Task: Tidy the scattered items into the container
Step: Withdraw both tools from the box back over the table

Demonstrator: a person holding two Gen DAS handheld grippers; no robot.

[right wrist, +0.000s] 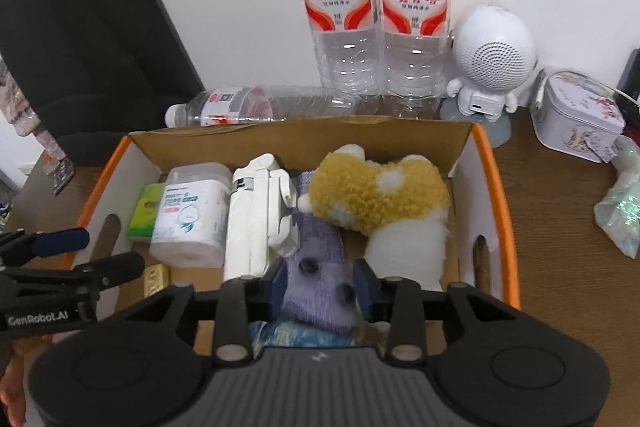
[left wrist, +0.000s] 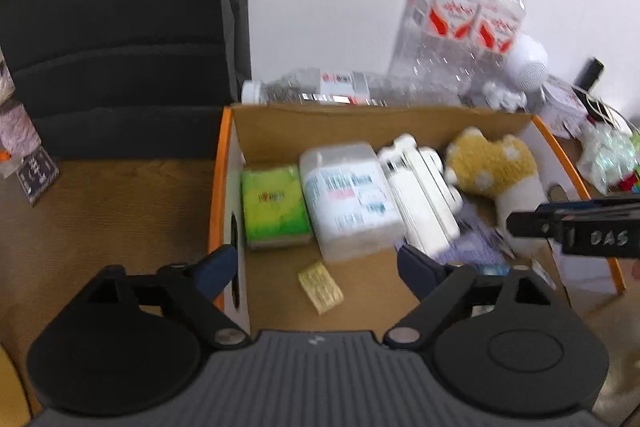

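Inside box (right wrist: 460,163), purple knit item (right wrist: 316,291).

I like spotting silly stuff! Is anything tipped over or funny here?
Yes. One clear water bottle lies on its side behind the cardboard box, while two matching bottles stand upright beside it. Nothing looks spilled.

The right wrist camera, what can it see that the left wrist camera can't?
Only the right wrist view shows the right hand-held gripper shut on the purple sock, plus the flowery tin. Only the left wrist view shows the left hand-held gripper wide open above the box floor. Both show the cardboard box, the plush toy and two standing bottles.
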